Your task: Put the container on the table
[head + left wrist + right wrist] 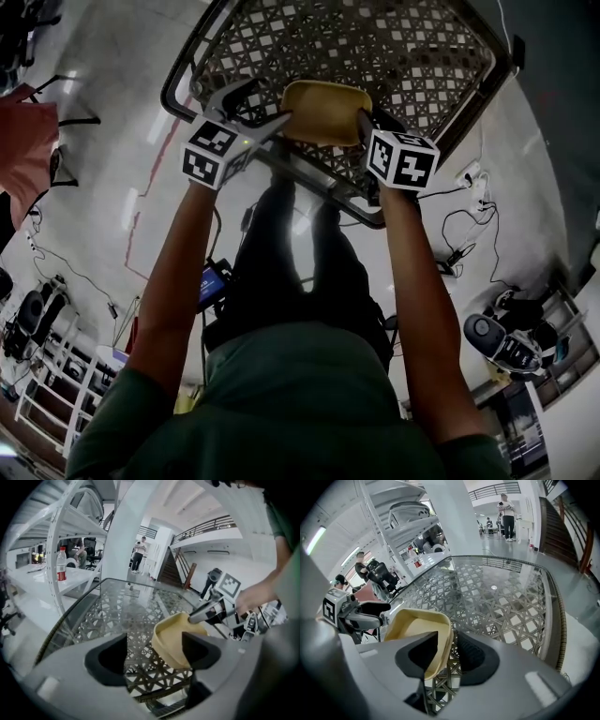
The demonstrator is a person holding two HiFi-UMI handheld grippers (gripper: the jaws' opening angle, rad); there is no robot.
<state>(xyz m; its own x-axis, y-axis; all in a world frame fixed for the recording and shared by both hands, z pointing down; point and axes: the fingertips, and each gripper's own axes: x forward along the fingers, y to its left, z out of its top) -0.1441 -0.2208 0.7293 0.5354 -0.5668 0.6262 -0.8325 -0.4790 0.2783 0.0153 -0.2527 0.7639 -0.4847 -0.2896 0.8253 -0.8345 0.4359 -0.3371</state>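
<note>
The thin yellow container (323,111) on the glass worktop (422,56) looks light and bendy, best pinched at its rim, which the right hand-held gripper (449,654) straddles unclamped; the left hand-held gripper (154,656) gapes empty.

The red label on the bottle (61,565) is too small to read.
</note>
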